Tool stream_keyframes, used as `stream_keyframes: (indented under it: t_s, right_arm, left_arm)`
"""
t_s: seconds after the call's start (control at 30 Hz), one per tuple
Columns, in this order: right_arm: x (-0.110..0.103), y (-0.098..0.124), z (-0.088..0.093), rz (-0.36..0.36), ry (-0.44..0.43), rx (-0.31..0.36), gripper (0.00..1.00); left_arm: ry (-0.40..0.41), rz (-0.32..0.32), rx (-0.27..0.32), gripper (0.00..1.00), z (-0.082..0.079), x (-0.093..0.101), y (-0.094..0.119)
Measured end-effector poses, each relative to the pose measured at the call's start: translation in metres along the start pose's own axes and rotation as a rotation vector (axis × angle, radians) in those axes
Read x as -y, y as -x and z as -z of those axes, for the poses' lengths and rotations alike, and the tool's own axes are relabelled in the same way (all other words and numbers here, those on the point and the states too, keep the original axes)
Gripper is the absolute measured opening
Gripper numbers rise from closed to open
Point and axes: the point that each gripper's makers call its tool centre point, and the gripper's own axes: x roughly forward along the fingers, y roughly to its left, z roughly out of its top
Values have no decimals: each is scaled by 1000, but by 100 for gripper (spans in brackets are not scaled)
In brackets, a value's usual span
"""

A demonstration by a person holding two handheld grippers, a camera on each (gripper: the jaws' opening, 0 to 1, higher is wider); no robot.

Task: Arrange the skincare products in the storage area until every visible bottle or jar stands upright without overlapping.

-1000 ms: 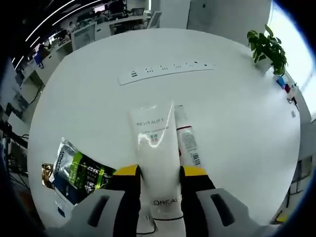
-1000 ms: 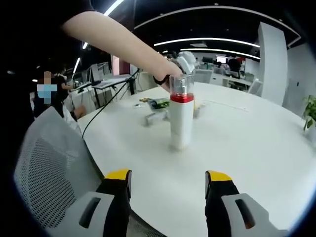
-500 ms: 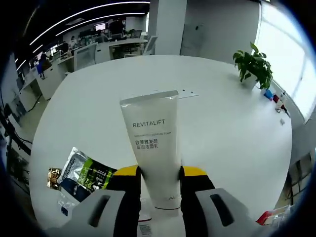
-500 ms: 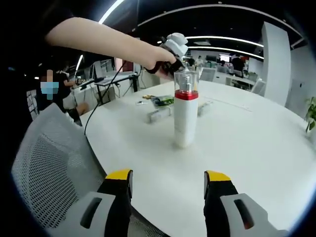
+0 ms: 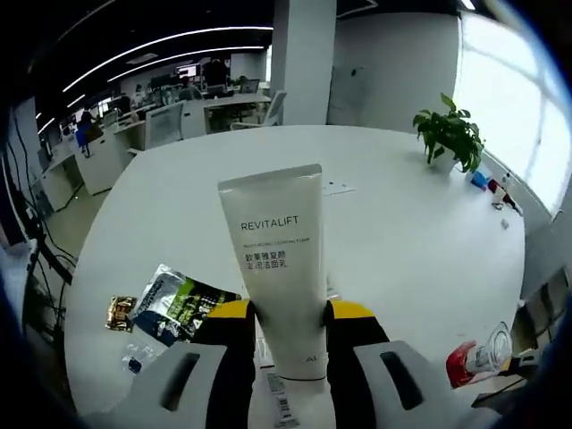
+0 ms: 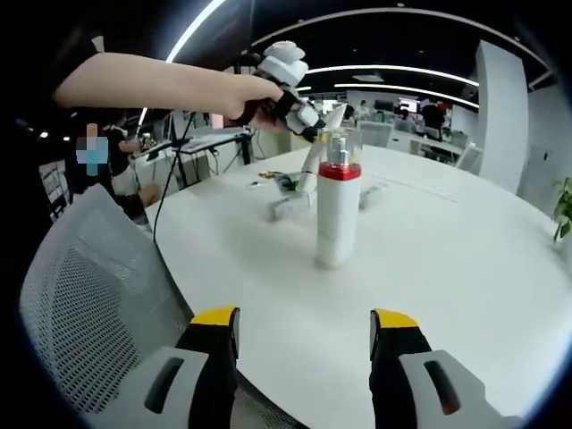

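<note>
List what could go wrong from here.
1. The white tube is clamped near its cap end by the left gripper; set down, such a tall, soft tube may topple.
2. The upright bottle stands nearby on the table, so a careless swing might knock it over.

Upright bottle blocks centre; bare table right.

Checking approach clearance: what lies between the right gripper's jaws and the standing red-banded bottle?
Bare white table: in the right gripper view, nothing sits between the open right gripper and the red-banded bottle.
</note>
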Motion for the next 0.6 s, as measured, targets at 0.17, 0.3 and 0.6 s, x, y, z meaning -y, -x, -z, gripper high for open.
stream_keyframes:
  t_s: [0.17,0.3,0.6]
  right_arm:
    - [-1,0,1,-2,2,-3,62]
    - [-2,0,2,-7,5,-8,63]
    - [-4,0,2,-11,9,-16,63]
  left_arm:
    - [19,-8,27,25,5,-3,15]
    - [28,-7,50,25,7,-3,31]
    - [63,-3,127,25,7,-6,64]
